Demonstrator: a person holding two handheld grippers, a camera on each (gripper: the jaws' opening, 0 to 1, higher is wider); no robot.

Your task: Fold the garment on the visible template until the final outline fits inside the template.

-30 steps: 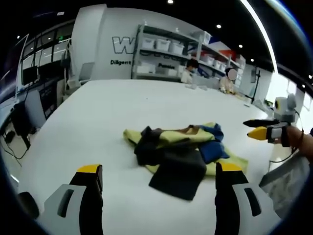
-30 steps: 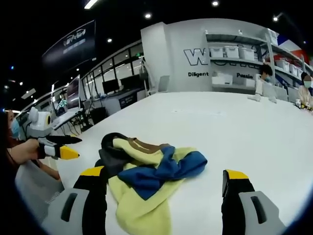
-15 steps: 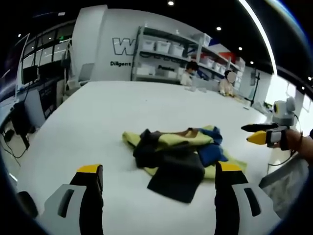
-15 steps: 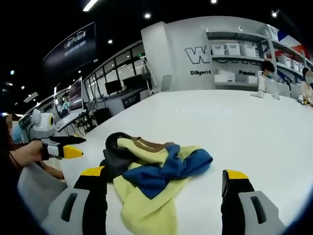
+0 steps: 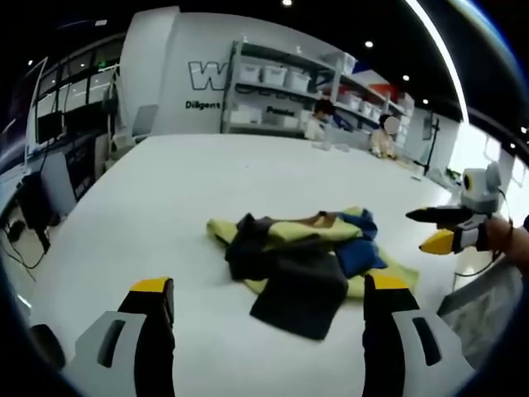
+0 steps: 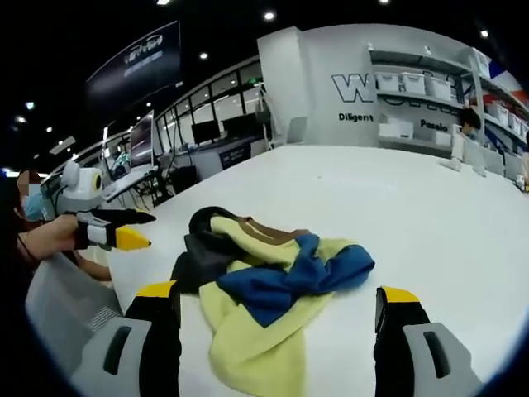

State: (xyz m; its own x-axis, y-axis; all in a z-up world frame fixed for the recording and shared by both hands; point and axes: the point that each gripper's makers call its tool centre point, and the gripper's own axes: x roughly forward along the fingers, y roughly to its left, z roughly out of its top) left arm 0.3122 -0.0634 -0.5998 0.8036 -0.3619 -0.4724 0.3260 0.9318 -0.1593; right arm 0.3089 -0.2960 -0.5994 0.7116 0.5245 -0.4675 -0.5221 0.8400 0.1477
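Since a second before, the right claw [image 5: 436,229] had spread its yellow tips a little wider, and the right gripper view had swung so the garment [image 6: 269,294] sat more to the middle. In the left gripper view, the left claw [image 5: 269,289] had its two jaws wide apart and held nothing. The garment [image 5: 302,260] lay in a crumpled heap on the white desk [image 5: 165,198], just past those jaws. It was yellow, with dark grey and blue parts bunched on top. The right claw came in from the right side of that view, held by a hand [image 5: 506,240], up off the desk and beside the heap, not touching it.

In the right gripper view, the right claw [image 6: 273,294] also stood wide open and empty, with the garment lying between and past its jaws. The left claw [image 6: 132,229] came in from the left, a bit open, near the dark edge of the heap. Shelves [image 6: 430,91] with boxes stood by the far wall
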